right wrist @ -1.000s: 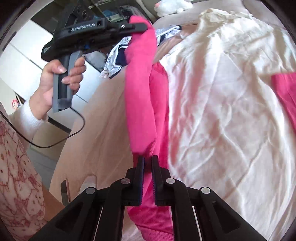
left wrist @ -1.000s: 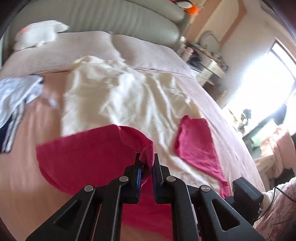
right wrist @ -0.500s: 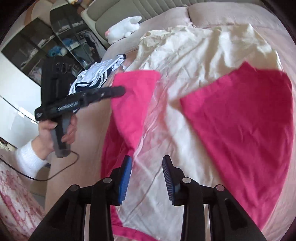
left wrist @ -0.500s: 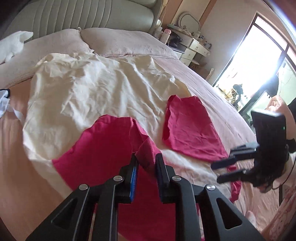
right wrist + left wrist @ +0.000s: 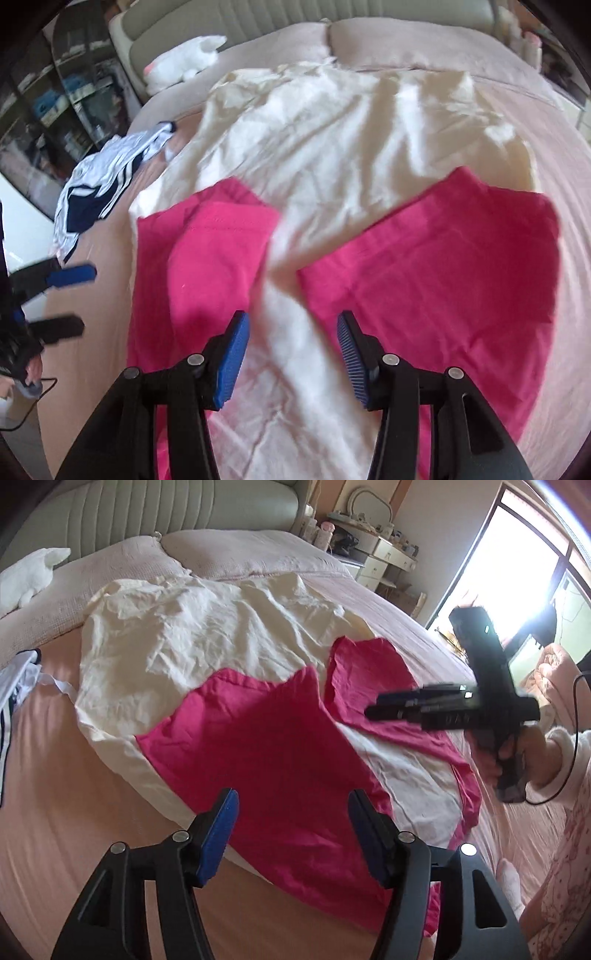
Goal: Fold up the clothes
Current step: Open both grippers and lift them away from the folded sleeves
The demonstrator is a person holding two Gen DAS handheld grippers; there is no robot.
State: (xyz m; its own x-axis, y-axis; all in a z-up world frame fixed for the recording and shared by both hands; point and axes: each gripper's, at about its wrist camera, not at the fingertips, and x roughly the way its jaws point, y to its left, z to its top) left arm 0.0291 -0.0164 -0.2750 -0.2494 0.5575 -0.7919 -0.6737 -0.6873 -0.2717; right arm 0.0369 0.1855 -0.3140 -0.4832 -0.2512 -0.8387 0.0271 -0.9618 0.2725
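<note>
I judge the fold as partway. The cream-and-pink garment (image 5: 332, 155) lies spread on the bed (image 5: 55, 794), its two pink side panels turned inward over the cream middle, and a cream strip shows between them. Folding it shorter seems left. My left claw (image 5: 291, 834) has its jaws apart, empty, above the left pink flap (image 5: 258, 746). My right claw (image 5: 291, 354) is likewise spread, holding nothing, over the cream strip, with the right pink flap (image 5: 443, 258) just beside it.
</note>
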